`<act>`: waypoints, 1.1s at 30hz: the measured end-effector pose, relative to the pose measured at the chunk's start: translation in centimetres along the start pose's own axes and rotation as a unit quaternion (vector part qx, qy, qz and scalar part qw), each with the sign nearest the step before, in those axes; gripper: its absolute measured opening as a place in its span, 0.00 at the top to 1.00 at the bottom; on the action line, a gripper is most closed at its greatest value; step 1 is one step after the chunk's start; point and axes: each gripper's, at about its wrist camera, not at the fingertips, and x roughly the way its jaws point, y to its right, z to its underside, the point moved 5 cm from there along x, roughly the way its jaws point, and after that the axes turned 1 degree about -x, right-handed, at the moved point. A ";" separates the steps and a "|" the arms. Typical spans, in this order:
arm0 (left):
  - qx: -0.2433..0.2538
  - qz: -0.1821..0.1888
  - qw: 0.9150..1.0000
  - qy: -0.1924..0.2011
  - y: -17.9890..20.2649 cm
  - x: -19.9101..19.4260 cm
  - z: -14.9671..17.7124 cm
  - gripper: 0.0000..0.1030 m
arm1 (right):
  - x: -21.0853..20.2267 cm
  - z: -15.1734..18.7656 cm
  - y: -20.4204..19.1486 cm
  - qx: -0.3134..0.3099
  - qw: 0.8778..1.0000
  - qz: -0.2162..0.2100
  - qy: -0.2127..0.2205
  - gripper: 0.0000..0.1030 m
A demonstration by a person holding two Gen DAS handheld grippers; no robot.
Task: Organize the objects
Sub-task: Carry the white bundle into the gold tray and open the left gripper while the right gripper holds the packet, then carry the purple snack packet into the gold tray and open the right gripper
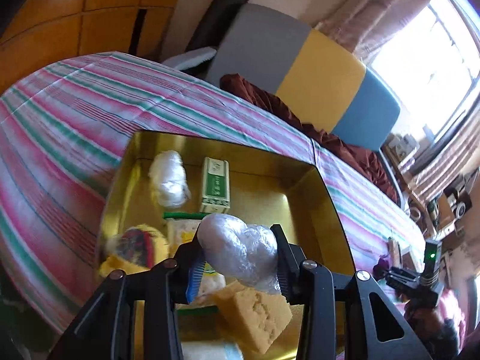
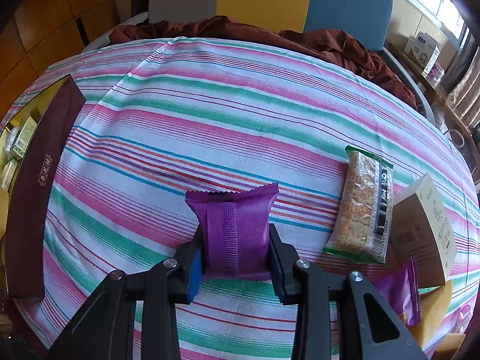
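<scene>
My left gripper (image 1: pixel 238 253) is shut on a heart-shaped lump wrapped in clear plastic (image 1: pixel 240 250) and holds it above the gold-lined open box (image 1: pixel 303 186). In the box lie a white plastic wad (image 1: pixel 169 180), a green-and-white carton (image 1: pixel 216 184), a yellow sponge block (image 1: pixel 258 312) and a yellow-and-red soft item (image 1: pixel 135 249). My right gripper (image 2: pixel 235 258) is shut on a purple snack packet (image 2: pixel 234 231), over the striped cloth (image 2: pixel 210 105). The same box shows at the far left of the right wrist view with its maroon wall (image 2: pixel 33 186).
To the right of my right gripper lie a clear cracker packet with green ends (image 2: pixel 363 207), a tan carton (image 2: pixel 426 234) and another purple packet (image 2: pixel 402 294). A brown blanket (image 2: pixel 330 45) and grey, yellow and blue cushions (image 1: pixel 318 78) lie behind the bed.
</scene>
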 end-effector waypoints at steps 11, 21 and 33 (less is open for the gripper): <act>0.036 -0.049 0.996 -0.060 0.5 6.1 -0.3 0.57 | 0.3 -0.4 0.1 -0.008 1.000 0.003 0.000 0.65; 0.029 -0.066 0.997 -0.030 -0.7 3.1 0.3 0.43 | 0.3 -0.7 0.1 -0.007 1.000 0.007 0.003 0.65; 0.092 -0.106 0.989 0.040 -0.4 -3.7 2.4 0.41 | -0.2 -1.1 -0.1 0.019 1.000 0.010 -0.004 0.65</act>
